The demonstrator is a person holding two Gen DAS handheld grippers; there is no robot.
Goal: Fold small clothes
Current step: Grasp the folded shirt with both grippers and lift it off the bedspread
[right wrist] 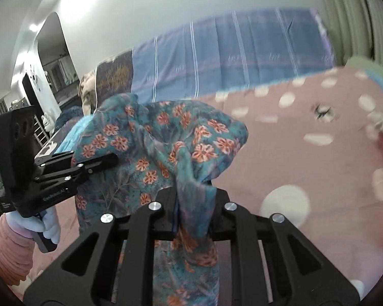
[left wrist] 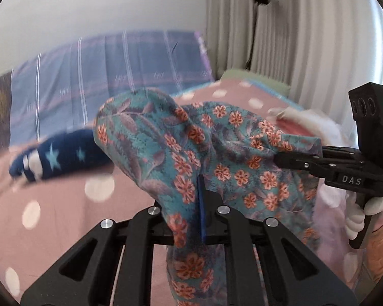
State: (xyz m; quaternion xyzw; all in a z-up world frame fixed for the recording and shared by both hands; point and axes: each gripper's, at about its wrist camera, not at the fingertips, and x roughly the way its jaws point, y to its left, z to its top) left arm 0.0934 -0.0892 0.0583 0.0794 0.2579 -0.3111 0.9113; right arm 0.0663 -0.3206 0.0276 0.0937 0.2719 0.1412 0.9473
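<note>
A teal garment with orange flowers [left wrist: 191, 148] hangs lifted above a pink dotted bedsheet [left wrist: 51, 204]. My left gripper [left wrist: 200, 193] is shut on a bunched edge of it, the cloth draping over and below the jaws. My right gripper [left wrist: 278, 160] shows at the right of the left wrist view, shut on the garment's other end, held by a white-gloved hand [left wrist: 357, 219]. In the right wrist view the floral garment [right wrist: 153, 148] is pinched in the right gripper [right wrist: 191, 199], and the left gripper [right wrist: 112, 159] bites its left edge.
A navy piece with light stars [left wrist: 56, 158] lies on the sheet at left. A blue striped cloth [left wrist: 109, 71] covers the headboard. White and pink clothes [left wrist: 301, 119] sit at the right. Curtains [left wrist: 293, 38] hang behind. A pink sleeve [right wrist: 10, 250] shows in the right wrist view.
</note>
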